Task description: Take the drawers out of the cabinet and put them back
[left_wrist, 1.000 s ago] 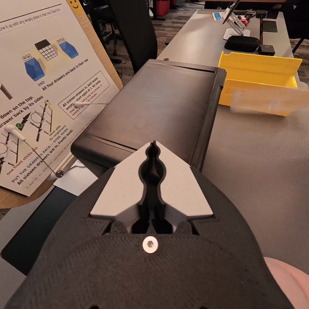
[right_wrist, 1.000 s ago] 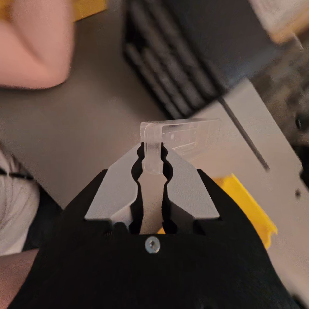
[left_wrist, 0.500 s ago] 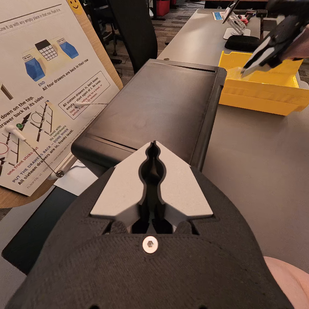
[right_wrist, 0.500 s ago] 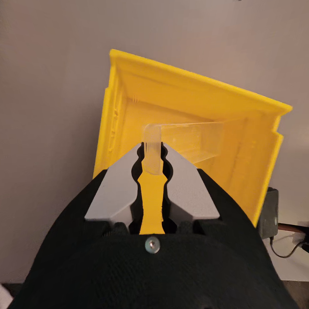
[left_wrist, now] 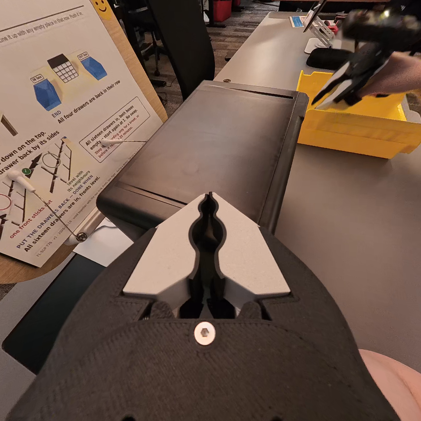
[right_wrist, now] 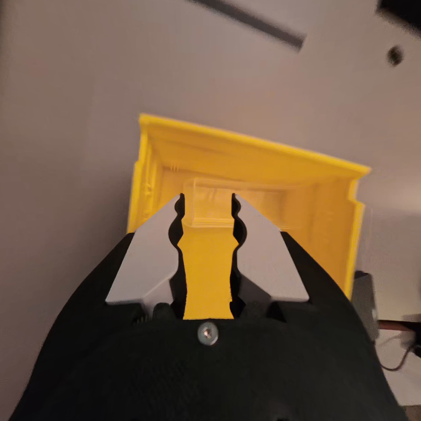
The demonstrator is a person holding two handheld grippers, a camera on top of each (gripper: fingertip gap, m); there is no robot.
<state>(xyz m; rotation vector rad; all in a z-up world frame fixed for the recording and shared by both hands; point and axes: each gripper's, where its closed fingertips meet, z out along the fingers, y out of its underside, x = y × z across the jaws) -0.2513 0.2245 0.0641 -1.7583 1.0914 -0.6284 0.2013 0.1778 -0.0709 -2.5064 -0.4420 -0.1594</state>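
Observation:
The black drawer cabinet (left_wrist: 205, 145) lies on the grey table, seen from above in the left wrist view. My left gripper (left_wrist: 210, 194) is shut and empty, resting over the cabinet's near edge. A yellow bin (right_wrist: 262, 164) sits to the cabinet's right and also shows in the left wrist view (left_wrist: 355, 132). A clear plastic drawer (right_wrist: 227, 205) lies inside the bin. My right gripper (right_wrist: 207, 196) is open just above the drawer, apart from it; it shows blurred over the bin in the left wrist view (left_wrist: 319, 103).
A printed instruction sheet on a wooden board (left_wrist: 57, 114) stands left of the cabinet. A black pouch (left_wrist: 323, 60) and a white stand (left_wrist: 319, 34) sit on the far table. A small black box with a cable (right_wrist: 364, 300) lies right of the bin.
My right gripper carried the clear drawer over the yellow bin, opened and let it go; the drawer now lies in the bin. My left gripper has stayed still.

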